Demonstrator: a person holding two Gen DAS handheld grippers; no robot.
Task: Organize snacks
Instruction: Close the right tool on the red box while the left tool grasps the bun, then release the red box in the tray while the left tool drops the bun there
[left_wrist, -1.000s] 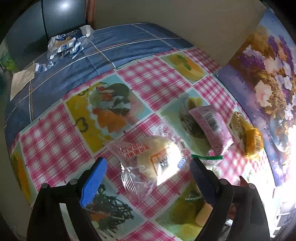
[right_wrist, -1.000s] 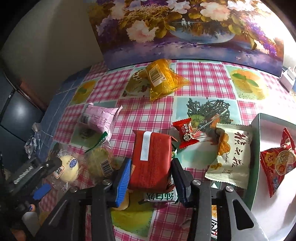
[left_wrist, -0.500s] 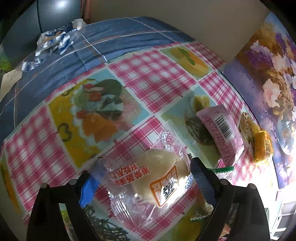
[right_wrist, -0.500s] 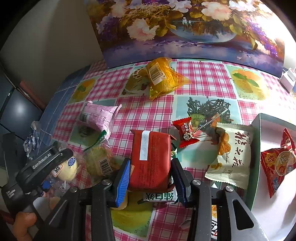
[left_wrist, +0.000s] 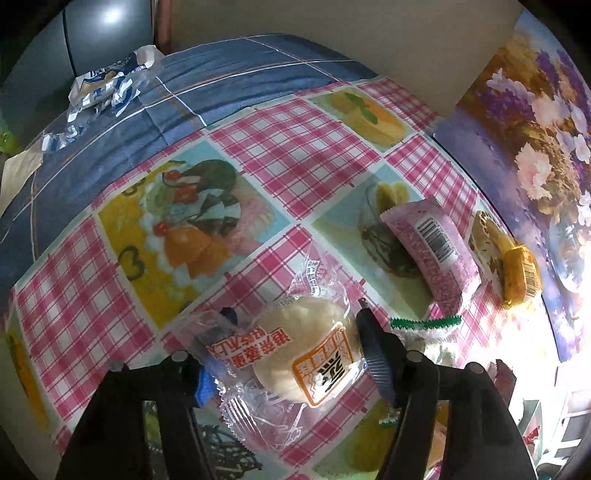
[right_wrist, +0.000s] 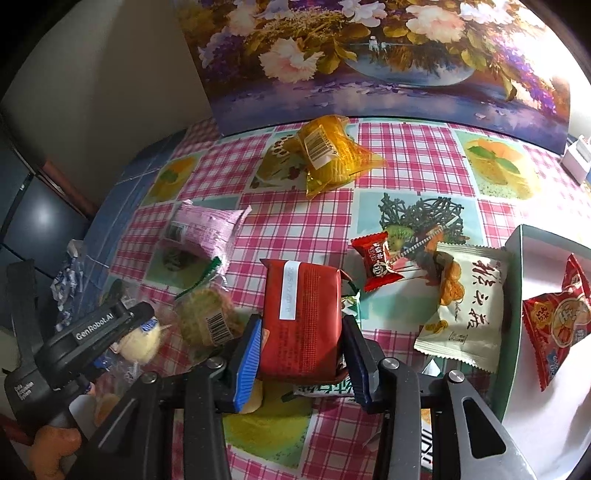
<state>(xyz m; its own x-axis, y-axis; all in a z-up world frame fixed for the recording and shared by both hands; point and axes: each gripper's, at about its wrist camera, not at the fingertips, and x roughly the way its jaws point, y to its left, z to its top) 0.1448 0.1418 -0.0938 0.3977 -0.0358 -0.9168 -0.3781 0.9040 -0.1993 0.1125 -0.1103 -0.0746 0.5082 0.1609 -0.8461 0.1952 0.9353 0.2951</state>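
My left gripper (left_wrist: 291, 354) is shut on a clear-wrapped pale bun (left_wrist: 306, 350), its blue pads pressing both sides of the wrapper just above the checked tablecloth (left_wrist: 295, 147). It also shows in the right wrist view (right_wrist: 140, 338), at the far left. My right gripper (right_wrist: 301, 354) is shut on a red rectangular packet (right_wrist: 301, 314) and holds it over the cloth. A pink packet (left_wrist: 432, 247), a yellow packet (left_wrist: 521, 277) and a green-edged cookie pack (right_wrist: 207, 321) lie nearby.
A white tray with a green rim (right_wrist: 517, 258) at the right holds a red snack bag (right_wrist: 557, 321). A white chip packet (right_wrist: 465, 306) and a small red candy (right_wrist: 376, 262) lie beside it. Crumpled wrappers (left_wrist: 103, 85) sit far left. A flower painting (right_wrist: 369, 55) stands behind.
My left gripper moved forward around the bun and closed on it, crinkling the wrapper. My right gripper has kept hold of the red packet and barely moved.
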